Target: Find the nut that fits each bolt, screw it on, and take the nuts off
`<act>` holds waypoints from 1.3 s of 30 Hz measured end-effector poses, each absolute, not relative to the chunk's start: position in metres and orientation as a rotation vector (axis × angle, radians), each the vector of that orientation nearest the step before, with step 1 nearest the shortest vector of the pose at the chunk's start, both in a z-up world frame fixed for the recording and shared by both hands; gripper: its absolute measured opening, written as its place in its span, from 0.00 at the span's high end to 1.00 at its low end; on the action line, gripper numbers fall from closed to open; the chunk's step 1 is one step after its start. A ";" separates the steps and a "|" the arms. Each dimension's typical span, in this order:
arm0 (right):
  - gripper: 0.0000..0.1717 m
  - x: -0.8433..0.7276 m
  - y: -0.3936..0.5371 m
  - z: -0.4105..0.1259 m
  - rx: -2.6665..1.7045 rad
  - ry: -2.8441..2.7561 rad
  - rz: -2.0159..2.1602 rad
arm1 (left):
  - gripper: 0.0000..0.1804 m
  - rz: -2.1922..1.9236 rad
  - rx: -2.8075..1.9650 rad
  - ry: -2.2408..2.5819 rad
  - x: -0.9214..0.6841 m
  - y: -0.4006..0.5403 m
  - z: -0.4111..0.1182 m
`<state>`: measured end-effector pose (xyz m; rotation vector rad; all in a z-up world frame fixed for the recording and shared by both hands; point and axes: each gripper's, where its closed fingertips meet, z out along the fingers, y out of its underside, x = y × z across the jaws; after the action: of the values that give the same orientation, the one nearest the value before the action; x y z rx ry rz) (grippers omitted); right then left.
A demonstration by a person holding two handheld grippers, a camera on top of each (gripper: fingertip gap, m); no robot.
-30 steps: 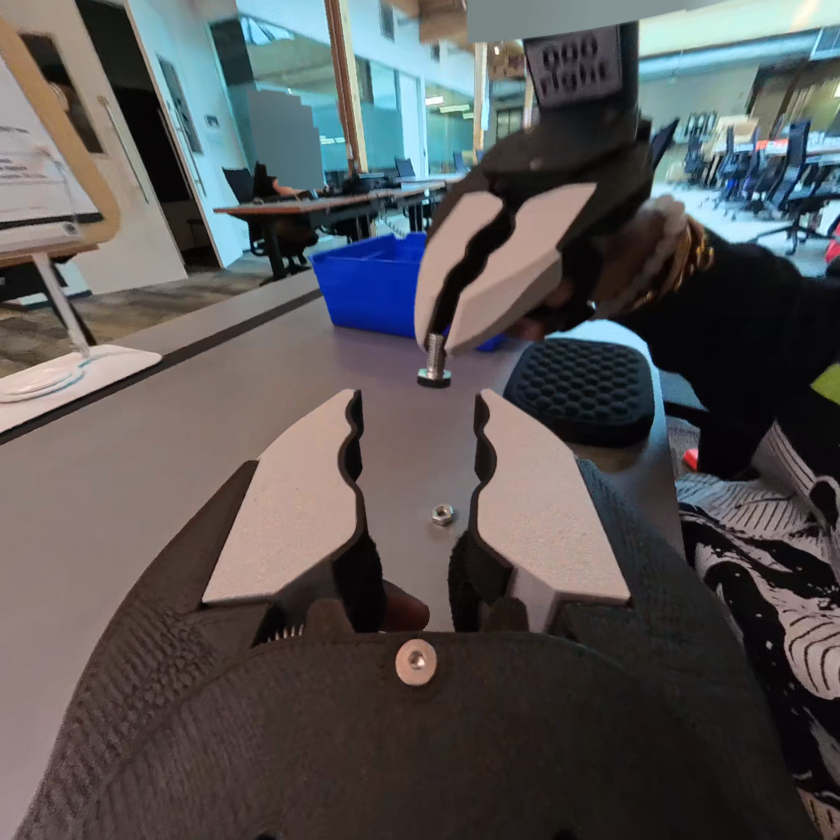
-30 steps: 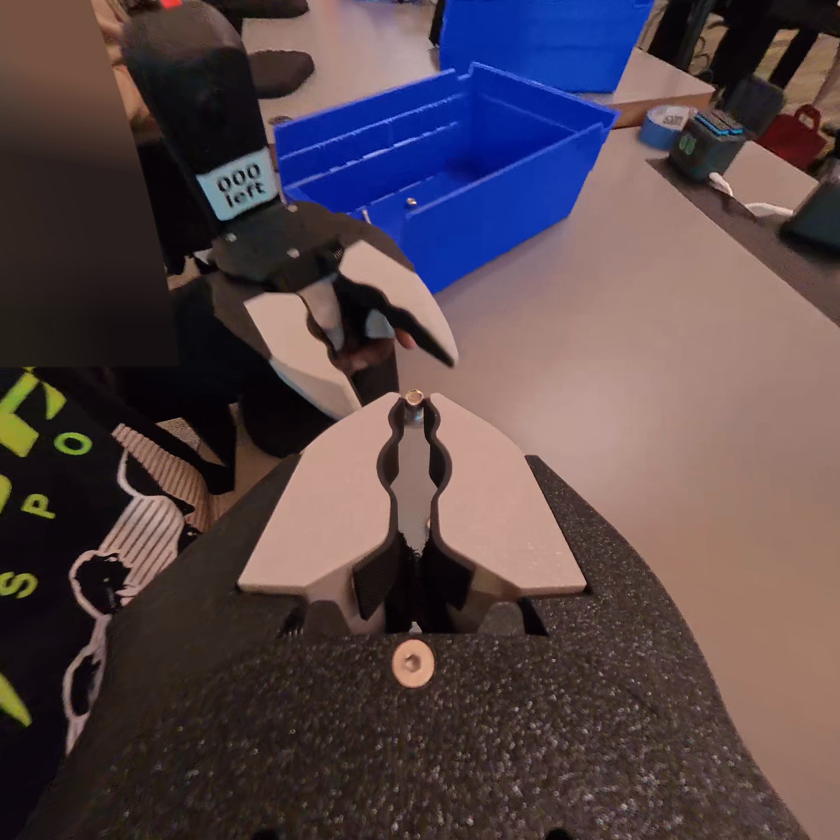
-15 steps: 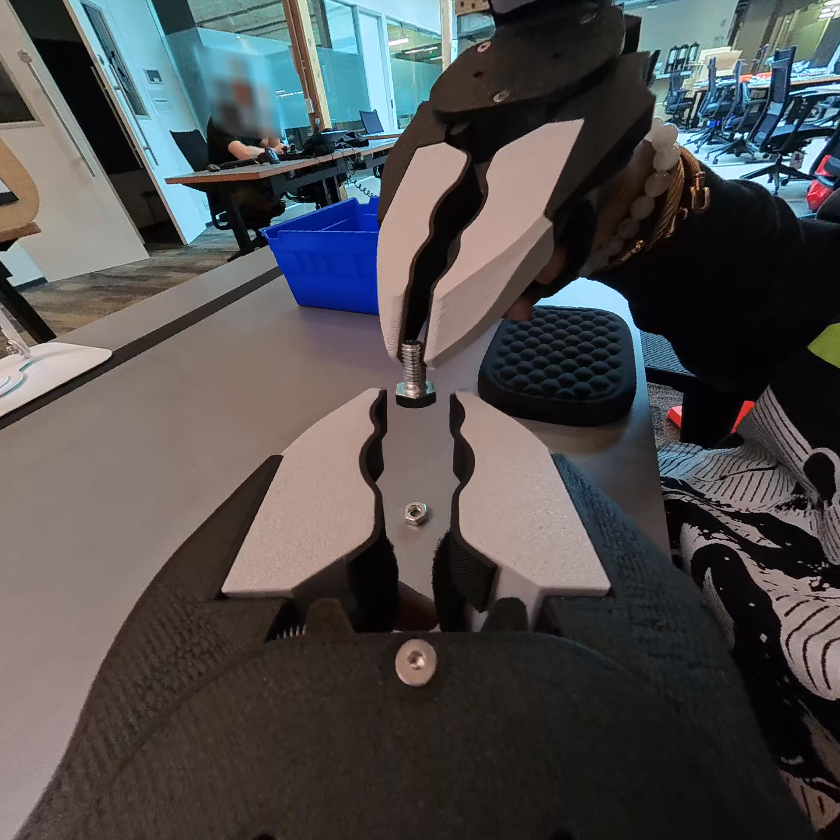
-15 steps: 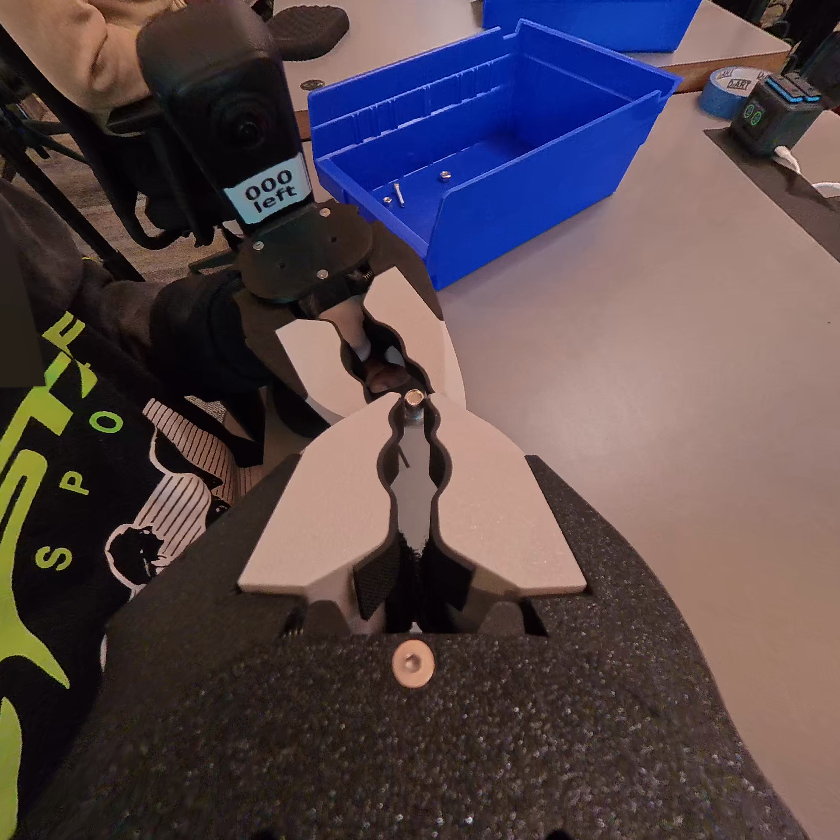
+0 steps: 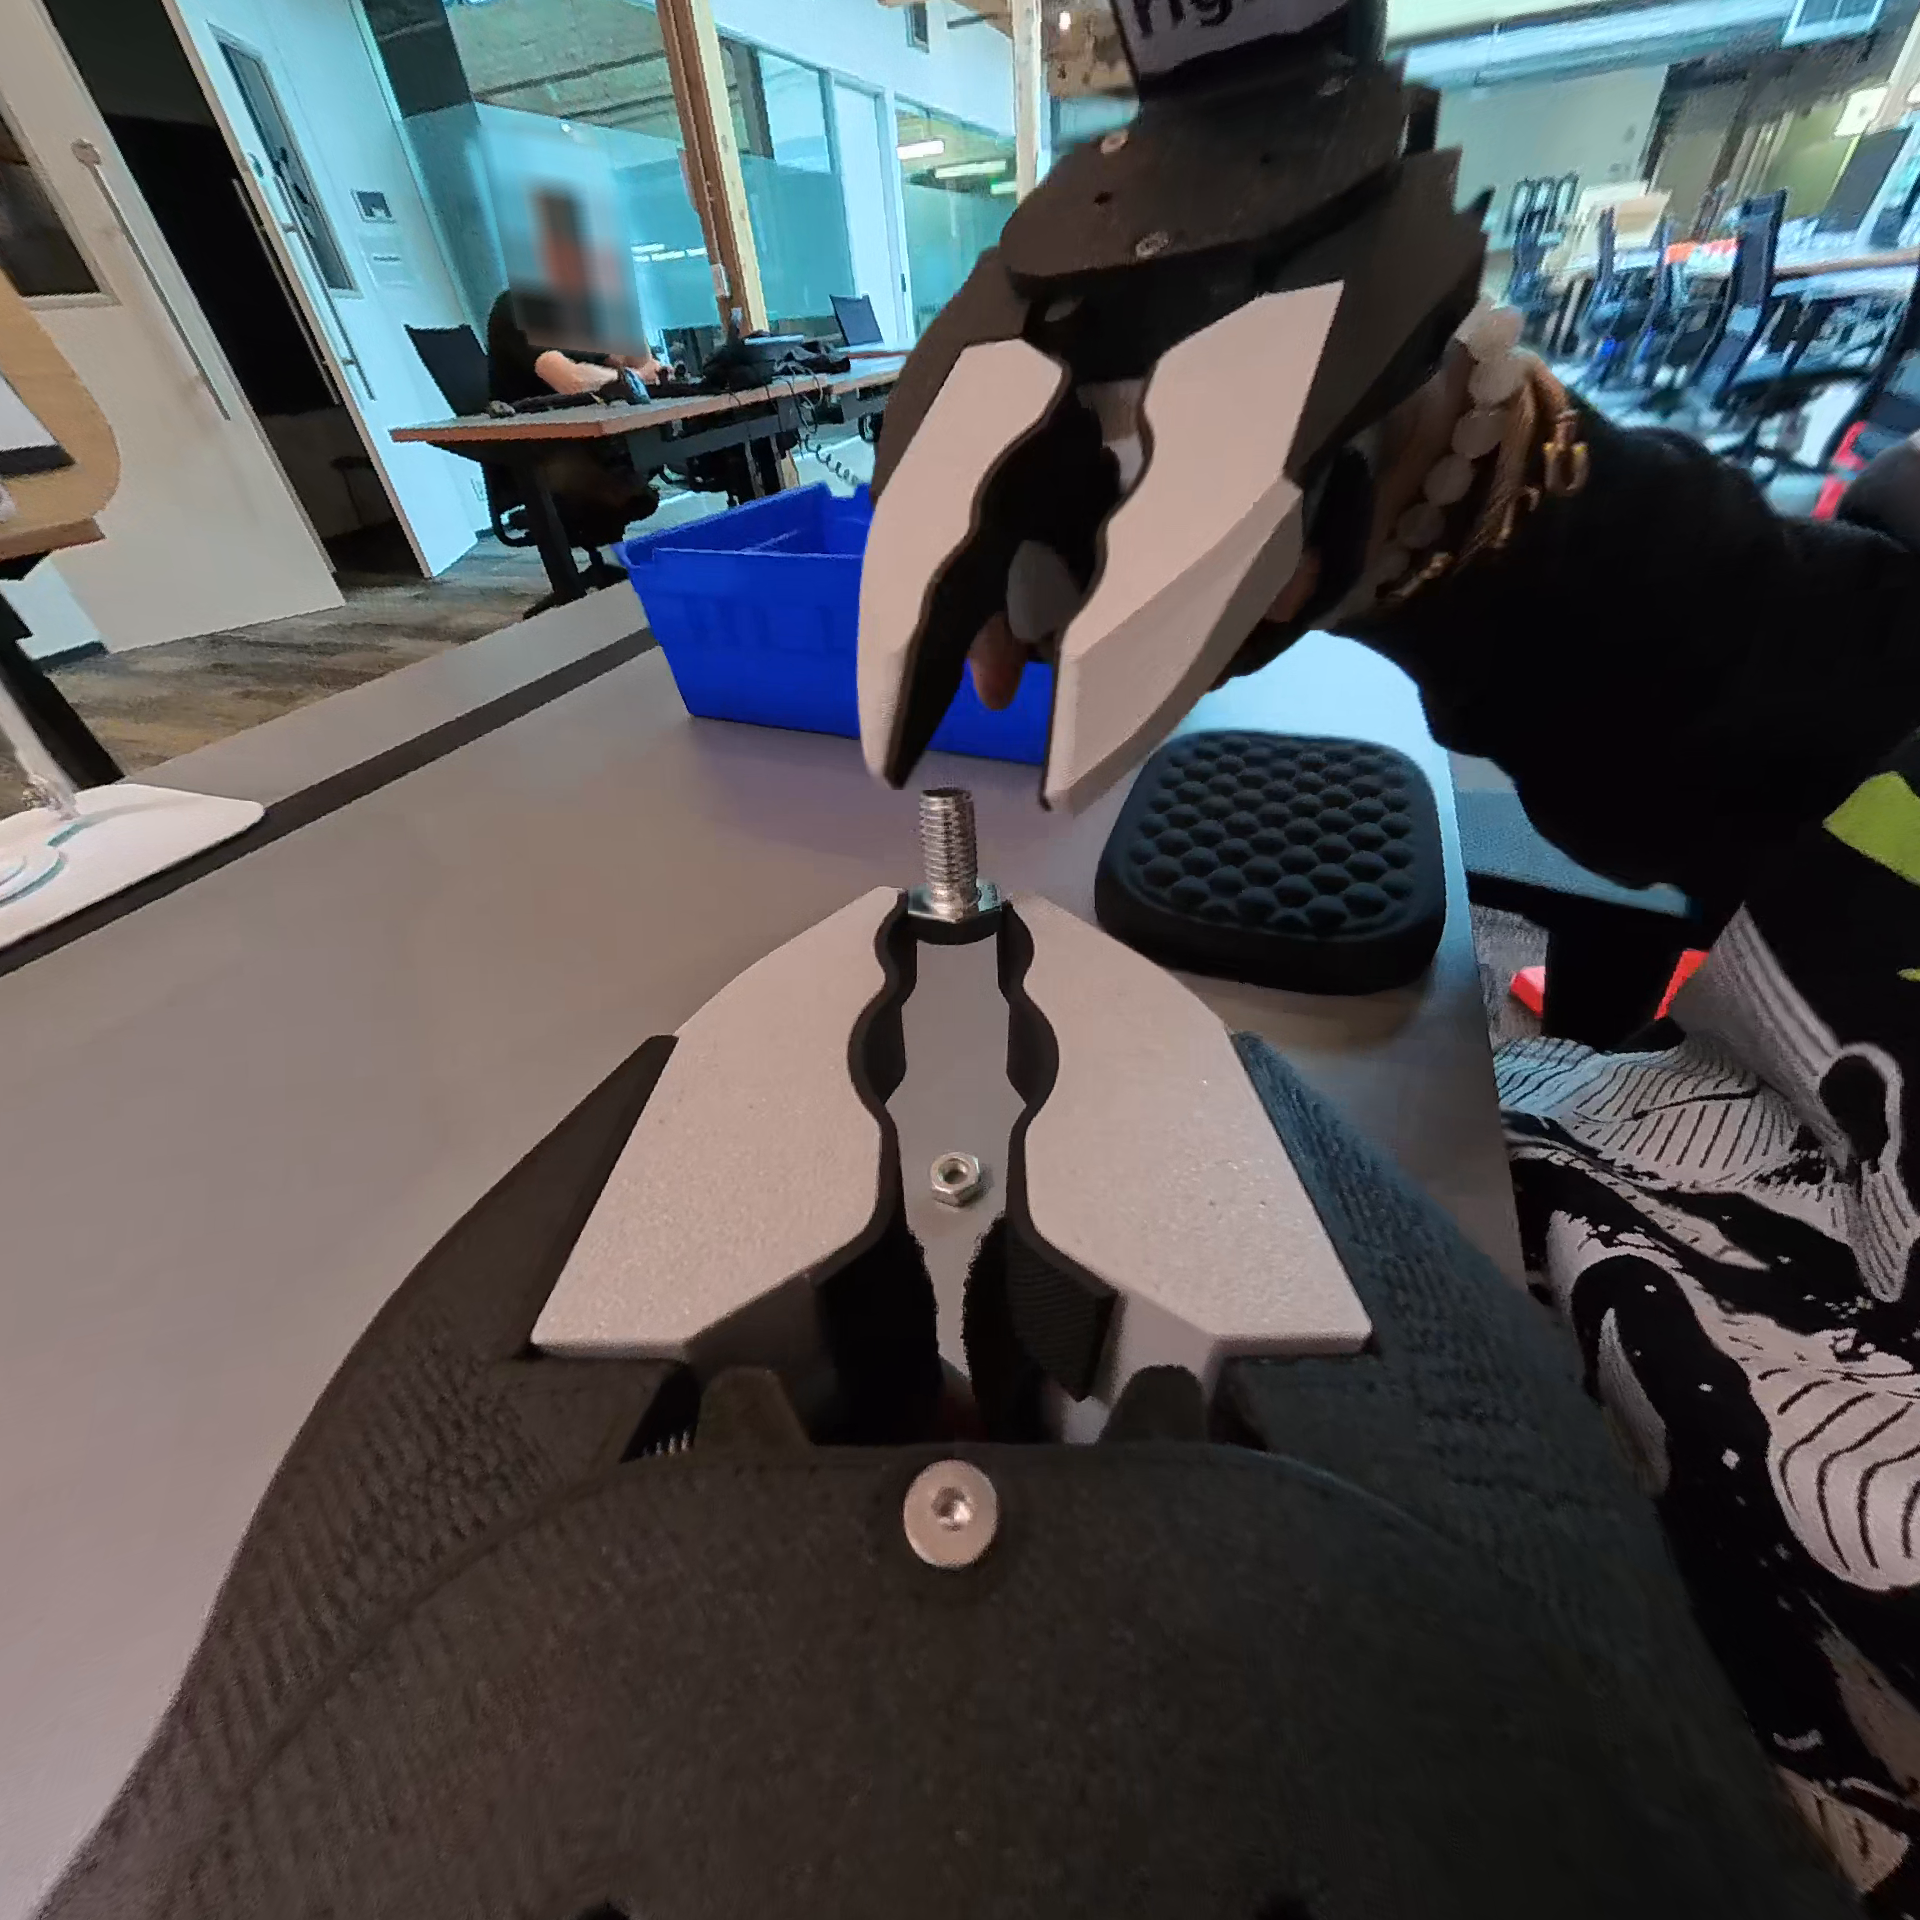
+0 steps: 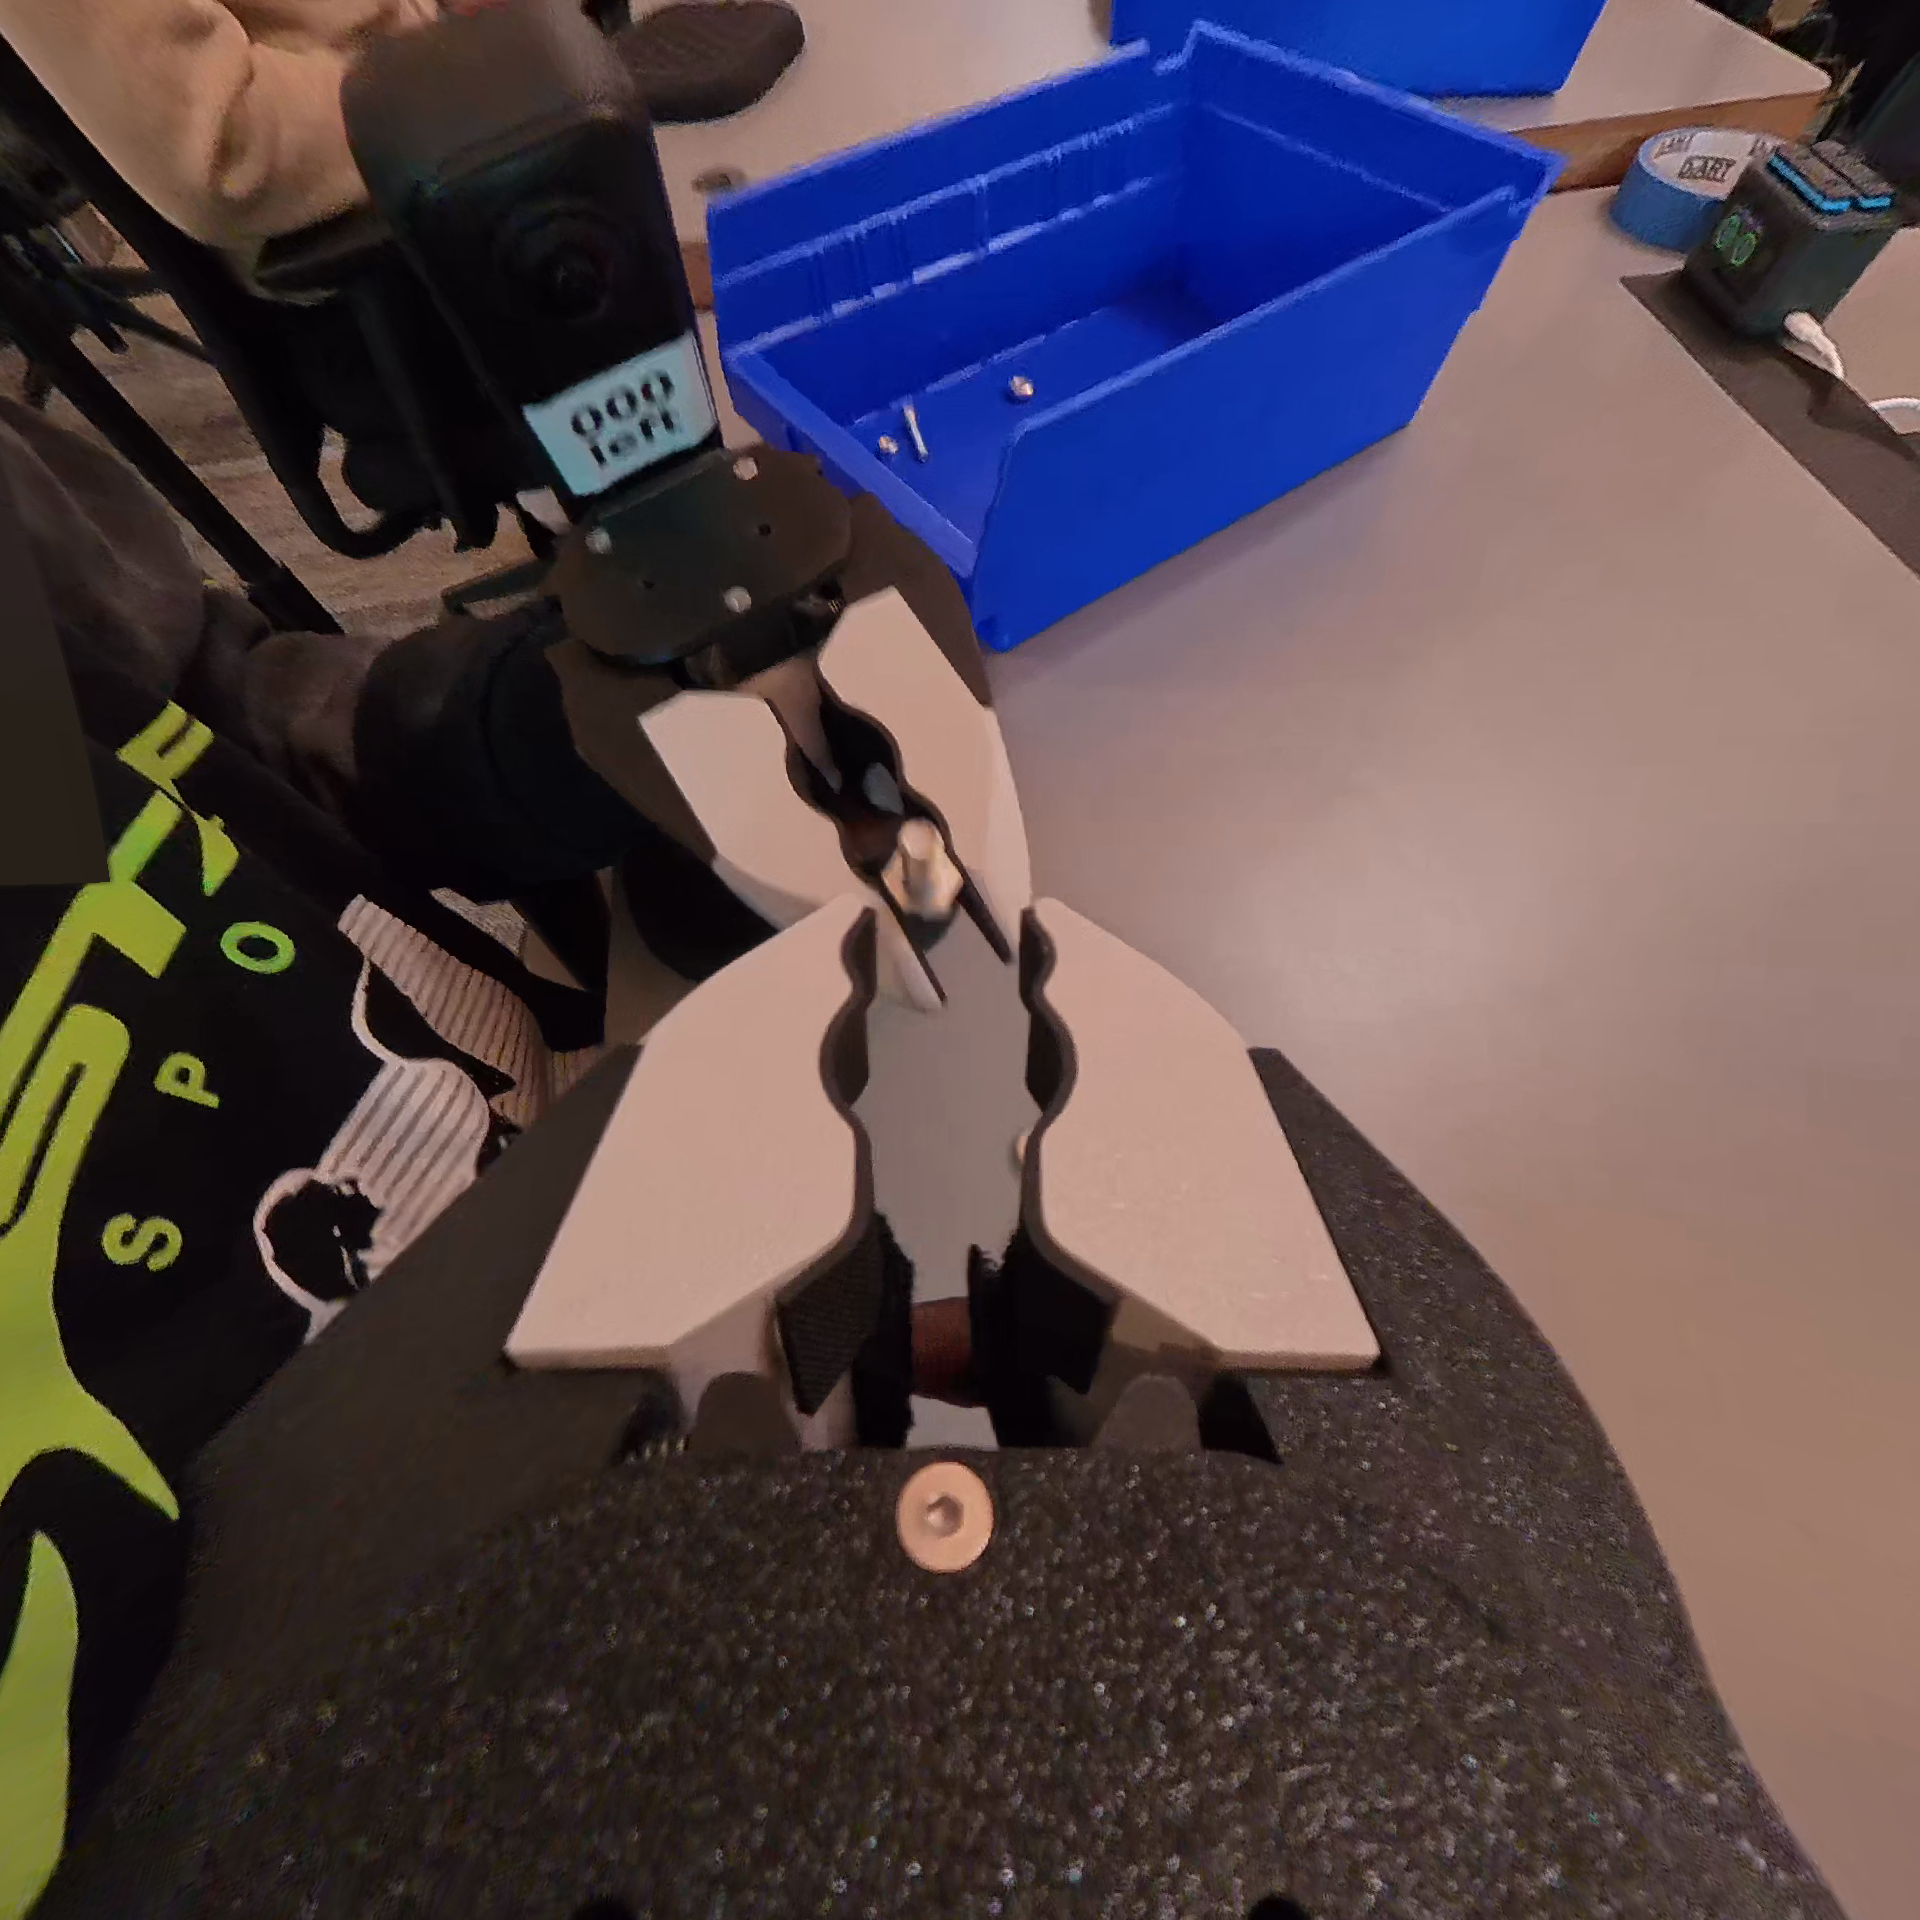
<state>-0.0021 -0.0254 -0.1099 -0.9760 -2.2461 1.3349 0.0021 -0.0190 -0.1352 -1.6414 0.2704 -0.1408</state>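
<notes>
A silver bolt [image 5: 948, 852] stands upright, threads up, over the grey table [image 5: 416, 987]. My left gripper [image 5: 951, 906] is shut on its hex head at the fingertips. My right gripper [image 5: 971, 787] hangs just above the bolt's tip, jaws apart and empty, not touching it. A small silver nut [image 5: 958, 1179] lies loose on the table between my left fingers, farther back. In the right wrist view my right gripper [image 6: 945, 920] is open, and the left gripper [image 6: 948, 940] holds the bolt [image 6: 923, 868] just ahead of it.
A blue bin [image 6: 1195, 468] with a few small fasteners [image 6: 914, 431] stands beyond the grippers. A black honeycomb pad [image 5: 1273, 862] lies right of the bolt. A blue tape roll [image 6: 1673, 187] and a black device [image 6: 1797, 239] sit far right. A white stand base [image 5: 104, 842] is at the left. My two grippers' fingertips are within a few centimetres of each other. The small silver nut [image 5: 958, 1179] sits 10 cm or so from the ends of my left fingers.
My left gripper closed on the bolt's head. My right gripper, which held the bolt by its threads, opened, let go and lifted slightly above it.
</notes>
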 end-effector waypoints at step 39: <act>0.92 0.020 0.005 -0.130 -0.293 -2.805 0.957 | 0.92 -0.370 -1.594 0.344 0.016 -0.029 -0.126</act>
<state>0.0204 0.0051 -0.1305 -0.2930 -2.8052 0.9568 0.0163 -0.0294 -0.1262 -1.5944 0.3444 -0.3702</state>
